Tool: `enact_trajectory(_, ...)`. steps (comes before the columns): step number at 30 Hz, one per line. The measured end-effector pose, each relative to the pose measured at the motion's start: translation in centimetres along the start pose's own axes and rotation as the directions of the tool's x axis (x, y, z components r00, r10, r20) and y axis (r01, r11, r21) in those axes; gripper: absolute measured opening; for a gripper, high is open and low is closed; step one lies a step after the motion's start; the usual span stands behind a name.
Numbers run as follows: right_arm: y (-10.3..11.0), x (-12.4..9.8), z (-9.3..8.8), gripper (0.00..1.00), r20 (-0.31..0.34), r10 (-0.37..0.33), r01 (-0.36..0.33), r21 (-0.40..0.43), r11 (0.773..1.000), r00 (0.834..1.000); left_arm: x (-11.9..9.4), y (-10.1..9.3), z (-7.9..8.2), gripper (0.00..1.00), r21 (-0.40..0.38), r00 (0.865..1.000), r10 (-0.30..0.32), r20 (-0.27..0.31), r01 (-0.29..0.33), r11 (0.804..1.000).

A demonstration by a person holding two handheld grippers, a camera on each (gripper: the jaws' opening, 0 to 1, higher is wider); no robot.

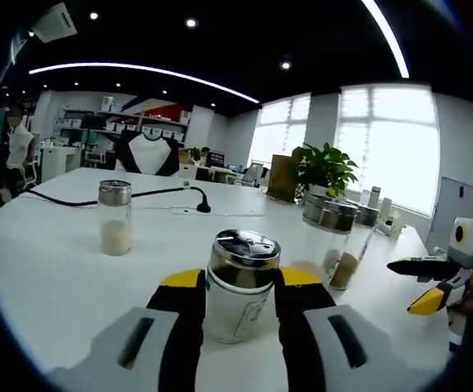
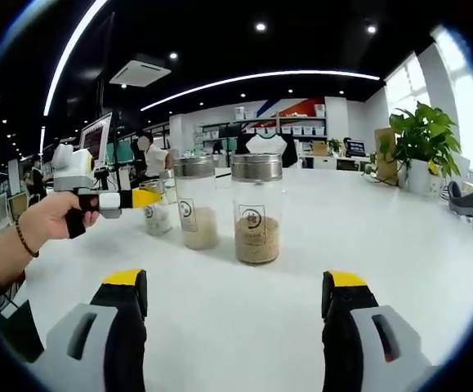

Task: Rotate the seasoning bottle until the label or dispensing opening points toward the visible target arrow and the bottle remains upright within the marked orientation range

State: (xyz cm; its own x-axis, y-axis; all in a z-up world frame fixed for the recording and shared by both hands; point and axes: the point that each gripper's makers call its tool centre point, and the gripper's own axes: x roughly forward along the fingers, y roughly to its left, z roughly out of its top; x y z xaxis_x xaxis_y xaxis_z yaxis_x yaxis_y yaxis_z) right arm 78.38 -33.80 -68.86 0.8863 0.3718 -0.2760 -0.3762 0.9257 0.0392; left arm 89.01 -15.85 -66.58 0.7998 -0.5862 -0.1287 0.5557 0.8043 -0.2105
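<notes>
A seasoning bottle (image 1: 238,306) with a shiny metal lid and a printed label stands upright on the white table (image 1: 56,269). My left gripper (image 1: 240,279) is shut on it, one yellow-tipped jaw pressed against each side. In the right gripper view a hand holds that left gripper (image 2: 142,198) against the same small bottle (image 2: 159,219). My right gripper (image 2: 234,282) stands open over bare table, short of two taller jars. In the left gripper view the right gripper (image 1: 420,284) hangs at the right edge, its jaws apart.
A jar of brown grains (image 2: 256,211) and a jar of pale grains (image 2: 197,206) stand ahead of the right gripper. Another shaker with white contents (image 1: 115,216) stands far left. A black cable (image 1: 97,200) crosses the table's far side, and a potted plant (image 1: 326,167) stands behind.
</notes>
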Motion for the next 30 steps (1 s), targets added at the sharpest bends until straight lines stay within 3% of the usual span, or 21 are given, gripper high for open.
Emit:
enact_trajectory(19, 0.7, 0.2, -0.3, 0.94, -0.008, 0.017, -0.017, -0.008, 1.000, 1.000, 0.1, -0.5, -0.1, 0.34, 0.029, 0.994, -0.109, -0.015, 0.110, 0.994)
enact_trajectory(30, 1.0, 0.2, 0.5, 0.98, 0.021, 0.030, -0.029, -0.022, 0.999, 0.999, 0.2, -0.6, -0.1, 0.34, 0.038, 0.986, -0.167, -0.022, 0.168, 0.985)
